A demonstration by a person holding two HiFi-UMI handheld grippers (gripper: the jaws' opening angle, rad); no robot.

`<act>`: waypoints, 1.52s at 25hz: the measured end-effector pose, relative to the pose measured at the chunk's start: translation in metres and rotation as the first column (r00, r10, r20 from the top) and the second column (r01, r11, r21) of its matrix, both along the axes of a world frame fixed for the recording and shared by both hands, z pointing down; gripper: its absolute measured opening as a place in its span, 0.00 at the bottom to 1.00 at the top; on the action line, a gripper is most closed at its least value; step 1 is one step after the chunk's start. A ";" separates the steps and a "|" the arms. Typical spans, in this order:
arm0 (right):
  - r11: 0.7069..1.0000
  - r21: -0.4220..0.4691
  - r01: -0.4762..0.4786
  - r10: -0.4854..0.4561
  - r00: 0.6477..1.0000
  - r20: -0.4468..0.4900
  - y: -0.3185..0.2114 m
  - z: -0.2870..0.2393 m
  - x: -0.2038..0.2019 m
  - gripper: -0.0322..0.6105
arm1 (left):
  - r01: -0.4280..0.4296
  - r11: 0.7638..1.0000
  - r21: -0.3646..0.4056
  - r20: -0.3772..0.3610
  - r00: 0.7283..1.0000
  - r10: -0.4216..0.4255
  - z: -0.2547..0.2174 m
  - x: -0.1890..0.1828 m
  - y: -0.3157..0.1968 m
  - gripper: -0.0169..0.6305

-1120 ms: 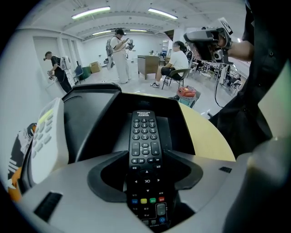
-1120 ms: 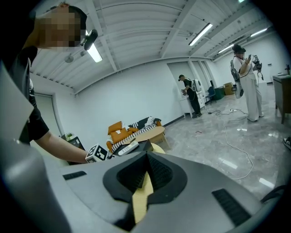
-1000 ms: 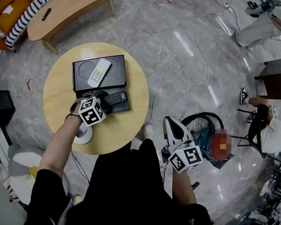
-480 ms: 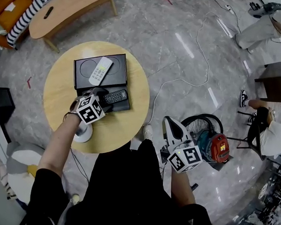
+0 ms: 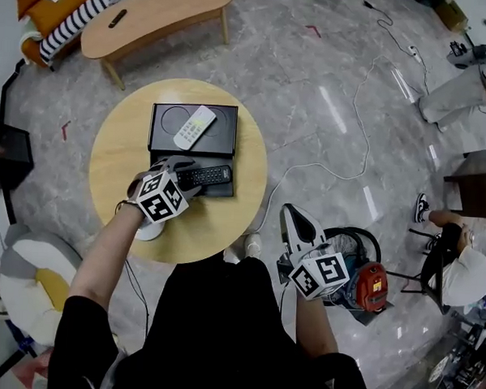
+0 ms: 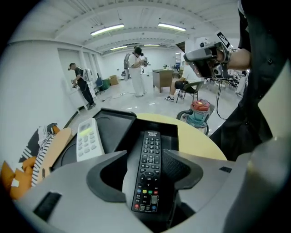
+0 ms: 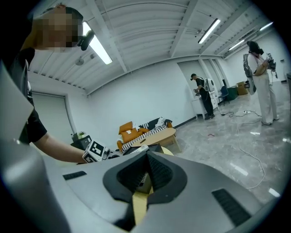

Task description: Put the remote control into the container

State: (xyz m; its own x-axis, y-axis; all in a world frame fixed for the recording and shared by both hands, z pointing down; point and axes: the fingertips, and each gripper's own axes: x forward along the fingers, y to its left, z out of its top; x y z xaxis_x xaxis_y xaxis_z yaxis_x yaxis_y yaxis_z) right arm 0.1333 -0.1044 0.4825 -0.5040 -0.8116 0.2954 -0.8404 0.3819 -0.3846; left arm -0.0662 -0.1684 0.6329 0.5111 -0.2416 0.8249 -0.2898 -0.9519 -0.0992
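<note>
- The round wooden table is at your left, and everything the task needs is on it.
- Your left gripper is low over the near part of the table. Its jaws stand wide and are closed on the near end of the black remote control, one pad on each long side.
- That remote points away from the gripper, buttons up, and reaches over the open compartment of the black container. You can't tell from these views whether it rests on the compartment floor.
- A white remote lies in the container's far section, on the round recess there. It is apart from the black one.
- Your right gripper hangs off the table on your right, above the grey floor. Its jaws are pressed together with nothing between them.
- Just beside that gripper, on the floor, is a red and teal machine.
</note>
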 end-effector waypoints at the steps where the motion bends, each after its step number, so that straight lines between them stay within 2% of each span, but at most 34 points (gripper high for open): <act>1: 1.000 0.008 0.019 -0.019 1.000 0.001 -0.002 -0.003 -0.002 0.06 | 0.017 1.000 0.011 -0.016 1.000 -0.017 -0.007 0.000 0.001 0.41; 4: 0.997 0.034 0.074 -0.074 0.997 -0.003 -0.009 -0.013 -0.007 0.06 | 0.096 0.995 0.041 -0.091 0.992 -0.092 -0.034 0.001 0.004 0.40; 6: 0.993 0.053 0.108 -0.108 0.994 -0.008 -0.014 -0.021 -0.011 0.06 | 0.164 0.984 0.074 -0.138 0.979 -0.152 -0.054 -0.003 0.004 0.32; 8: 0.988 0.071 0.139 -0.138 0.990 -0.013 -0.019 -0.029 -0.015 0.06 | 0.233 0.967 0.105 -0.182 0.960 -0.212 -0.076 -0.008 0.005 0.29; 10: 0.982 0.087 0.167 -0.166 0.986 -0.020 -0.023 -0.035 -0.018 0.06 | 0.312 0.940 0.135 -0.243 0.930 -0.274 -0.099 -0.012 0.006 0.26; 14: 0.968 0.104 0.228 -0.227 0.974 -0.025 -0.027 -0.044 -0.029 0.06 | 0.463 0.867 0.184 -0.343 0.857 -0.384 -0.140 -0.025 0.013 0.15; 19: 0.938 0.123 0.324 -0.320 0.946 -0.049 -0.029 -0.055 -0.047 0.06 | 0.605 0.774 0.188 -0.461 0.750 -0.474 -0.180 -0.042 0.028 0.10; 22: 0.918 0.143 0.370 -0.364 0.929 -0.068 -0.034 -0.058 -0.063 0.06 | 0.676 0.704 0.218 -0.517 0.692 -0.504 -0.207 -0.057 0.042 0.05; 23: 0.912 0.143 0.383 -0.377 0.924 -0.072 -0.036 -0.057 -0.069 0.06 | 0.702 0.678 0.220 -0.540 0.666 -0.515 -0.215 -0.062 0.048 0.05; 25: 0.906 0.139 0.400 -0.394 0.917 -0.068 -0.039 -0.053 -0.078 0.06 | 0.756 0.628 0.185 -0.600 0.593 -0.537 -0.226 -0.067 0.061 0.04; 27: 0.900 0.139 0.412 -0.408 0.911 -0.061 -0.039 -0.052 -0.084 0.06 | 0.796 0.590 0.134 -0.647 0.521 -0.556 -0.228 -0.069 0.071 0.04; 28: 0.895 0.143 0.422 -0.417 0.907 -0.061 -0.039 -0.053 -0.087 0.06 | 0.808 0.577 0.117 -0.659 0.498 -0.564 -0.227 -0.069 0.075 0.04; 31: 0.878 0.155 0.453 -0.448 0.891 -0.069 -0.036 -0.056 -0.099 0.06 | 0.827 0.554 0.096 -0.667 0.467 -0.581 -0.220 -0.074 0.084 0.04; 34: 0.870 0.158 0.467 -0.462 0.884 -0.070 -0.035 -0.058 -0.107 0.06 | 0.835 0.545 0.074 -0.678 0.443 -0.587 -0.220 -0.079 0.088 0.04; 36: 0.870 0.155 0.467 -0.462 0.884 -0.070 -0.034 -0.058 -0.109 0.06 | 0.827 0.558 0.073 -0.675 0.453 -0.583 -0.220 -0.081 0.087 0.04; 38: 0.873 0.149 0.464 -0.459 0.886 -0.071 -0.034 -0.057 -0.109 0.06 | 0.809 0.583 0.071 -0.662 0.475 -0.579 -0.218 -0.082 0.086 0.04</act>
State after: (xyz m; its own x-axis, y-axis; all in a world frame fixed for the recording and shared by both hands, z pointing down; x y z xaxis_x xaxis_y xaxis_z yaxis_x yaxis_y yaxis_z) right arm 0.0241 -0.1379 0.4258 -0.8251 -0.5261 0.2059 -0.5645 0.7824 -0.2629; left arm -0.1480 -0.0823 0.4150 0.3320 -0.9069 0.2594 -0.9424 -0.3307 0.0503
